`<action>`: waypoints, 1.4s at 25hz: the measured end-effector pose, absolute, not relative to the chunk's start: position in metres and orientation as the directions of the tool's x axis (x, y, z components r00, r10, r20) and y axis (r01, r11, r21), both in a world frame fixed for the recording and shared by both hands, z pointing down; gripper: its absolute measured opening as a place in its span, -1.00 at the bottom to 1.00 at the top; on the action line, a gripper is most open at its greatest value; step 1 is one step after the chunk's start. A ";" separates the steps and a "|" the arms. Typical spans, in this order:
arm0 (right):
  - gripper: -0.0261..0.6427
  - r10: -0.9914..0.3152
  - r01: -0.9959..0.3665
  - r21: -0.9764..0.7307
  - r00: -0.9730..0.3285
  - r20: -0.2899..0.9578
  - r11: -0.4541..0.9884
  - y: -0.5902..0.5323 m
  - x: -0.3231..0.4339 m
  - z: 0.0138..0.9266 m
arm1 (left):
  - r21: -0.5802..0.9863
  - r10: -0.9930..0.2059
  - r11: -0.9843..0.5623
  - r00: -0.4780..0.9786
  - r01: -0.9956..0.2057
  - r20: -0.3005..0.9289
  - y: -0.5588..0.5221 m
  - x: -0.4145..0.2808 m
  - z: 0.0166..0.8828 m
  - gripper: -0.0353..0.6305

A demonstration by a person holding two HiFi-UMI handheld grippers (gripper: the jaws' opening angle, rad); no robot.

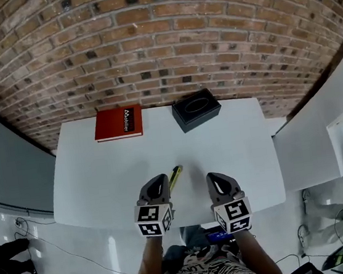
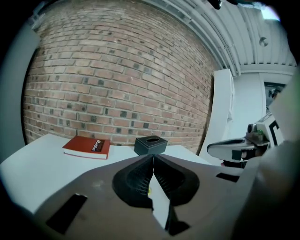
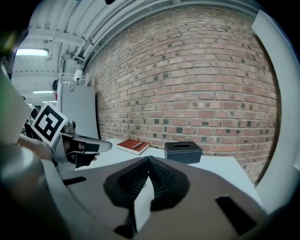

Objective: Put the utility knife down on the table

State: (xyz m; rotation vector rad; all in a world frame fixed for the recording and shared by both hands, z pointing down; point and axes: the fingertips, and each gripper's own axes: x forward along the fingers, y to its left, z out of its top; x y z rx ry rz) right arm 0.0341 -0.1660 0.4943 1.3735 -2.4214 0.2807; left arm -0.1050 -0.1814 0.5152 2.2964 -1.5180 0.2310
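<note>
The utility knife (image 1: 175, 178), yellow and black, lies flat on the white table (image 1: 101, 173) near its front edge. It sits just right of my left gripper (image 1: 159, 179), whose jaws stand closed tip to tip with nothing between them (image 2: 153, 159). In the left gripper view a sliver of yellow shows low through the slit behind the jaw tips. My right gripper (image 1: 215, 177) hovers a short way right of the knife, its jaws also closed and empty (image 3: 149, 160). Both grippers point toward the brick wall.
A red book (image 1: 118, 122) lies at the table's back left and a black tissue box (image 1: 196, 108) stands at the back centre, both against the brick wall. A white panel (image 1: 312, 147) adjoins the table on the right. A person's shoes (image 1: 3, 253) are on the floor at left.
</note>
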 end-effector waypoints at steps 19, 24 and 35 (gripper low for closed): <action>-0.92 -0.835 -0.873 0.008 -0.464 0.296 0.488 -0.132 0.034 0.459 | 0.234 -0.887 -0.352 0.403 -0.907 0.228 -0.152 -0.123 0.465 -0.85; -0.92 -0.837 -0.878 0.007 -0.454 0.305 0.478 -0.132 0.035 0.461 | 0.238 -0.881 -0.369 0.419 -0.898 0.217 -0.150 -0.123 0.463 -0.85; -0.92 -0.832 -0.872 0.019 -0.460 0.310 0.489 -0.128 0.031 0.464 | 0.258 -0.882 -0.359 0.417 -0.897 0.222 -0.146 -0.129 0.469 -0.85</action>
